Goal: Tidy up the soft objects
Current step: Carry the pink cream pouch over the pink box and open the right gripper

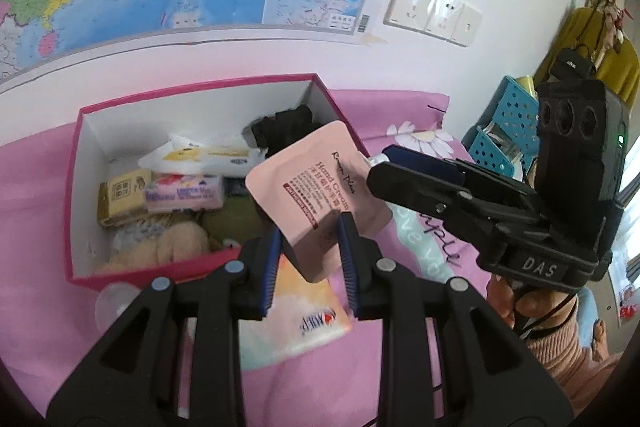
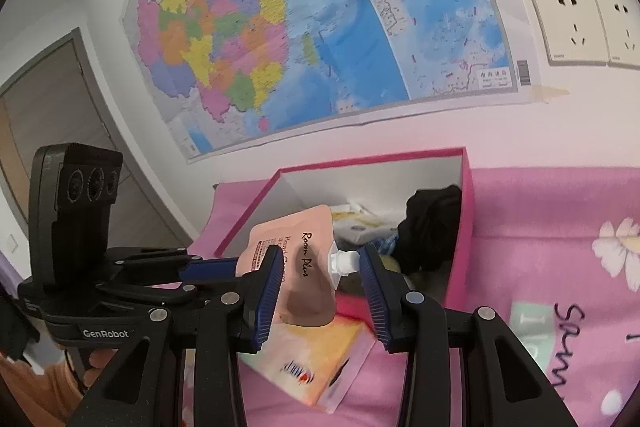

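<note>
Hand-cream pouch [image 1: 316, 195] above pink box [image 1: 76, 163] holding tissue packs [image 1: 184, 193].

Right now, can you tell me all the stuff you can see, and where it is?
Hand cream pouch: one, pink, held up in front of the box.
Box: one, pink outside, white inside, open on the bed cover.
Tissue packs: several, mixed colours, inside the box.
Black cloth: one, in the box's far corner.
Tissue packet: one, orange and white, on the bed cover under the pouch.
Bed cover: pink, flowered.
Map: one, colourful, on the wall.
Sockets: white, on the wall.
Baskets: blue, right of the bed.
Left gripper: clamps the pouch's bottom.
Right gripper: around the pouch's cap end.
</note>
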`<action>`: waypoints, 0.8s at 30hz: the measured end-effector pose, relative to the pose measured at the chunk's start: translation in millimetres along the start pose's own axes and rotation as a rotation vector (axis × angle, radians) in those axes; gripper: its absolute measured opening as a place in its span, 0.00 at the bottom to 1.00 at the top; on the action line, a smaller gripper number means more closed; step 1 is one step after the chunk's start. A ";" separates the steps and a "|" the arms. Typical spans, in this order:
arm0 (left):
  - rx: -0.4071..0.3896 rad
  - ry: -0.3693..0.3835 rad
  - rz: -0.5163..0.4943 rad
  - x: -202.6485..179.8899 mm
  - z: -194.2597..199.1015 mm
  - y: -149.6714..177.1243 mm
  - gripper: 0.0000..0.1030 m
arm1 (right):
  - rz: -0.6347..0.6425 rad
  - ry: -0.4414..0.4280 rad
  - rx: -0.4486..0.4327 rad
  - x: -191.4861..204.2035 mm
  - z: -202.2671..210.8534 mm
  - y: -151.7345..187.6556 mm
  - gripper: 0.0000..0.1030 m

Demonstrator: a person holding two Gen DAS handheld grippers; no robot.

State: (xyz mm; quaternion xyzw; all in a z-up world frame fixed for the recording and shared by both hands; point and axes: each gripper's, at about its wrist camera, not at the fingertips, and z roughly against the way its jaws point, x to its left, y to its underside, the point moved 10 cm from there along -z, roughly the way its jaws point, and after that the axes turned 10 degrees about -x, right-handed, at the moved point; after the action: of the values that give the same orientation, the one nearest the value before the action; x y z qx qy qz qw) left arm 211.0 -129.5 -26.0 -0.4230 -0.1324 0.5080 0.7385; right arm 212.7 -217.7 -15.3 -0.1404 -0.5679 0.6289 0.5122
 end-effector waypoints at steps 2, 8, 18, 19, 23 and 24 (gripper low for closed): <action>-0.004 -0.006 0.003 1.8 -4.2 -6.3 0.28 | -0.001 0.002 -0.004 -3.6 -4.3 -5.5 0.40; 0.015 -0.023 0.029 10.0 -23.7 -18.4 0.28 | 0.002 0.032 -0.001 -15.2 -20.5 -16.8 0.40; 0.060 -0.051 0.092 24.9 -57.7 -25.3 0.29 | -0.020 0.076 0.025 -43.0 -55.0 -23.5 0.39; 0.065 -0.057 0.097 26.0 -61.6 -25.2 0.28 | -0.023 0.082 0.030 -45.7 -58.4 -23.1 0.39; 0.085 -0.070 0.115 30.4 -72.3 -23.8 0.28 | -0.035 0.101 0.041 -54.7 -68.5 -21.3 0.38; 0.087 -0.069 0.119 31.1 -74.2 -23.9 0.28 | -0.040 0.103 0.042 -56.5 -70.1 -21.0 0.37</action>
State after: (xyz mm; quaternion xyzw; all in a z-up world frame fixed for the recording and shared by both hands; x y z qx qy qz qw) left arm 286.7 -142.0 -60.1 -0.3800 -0.1102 0.5707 0.7196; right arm 300.7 -226.7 -42.3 -0.1503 -0.5301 0.6224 0.5559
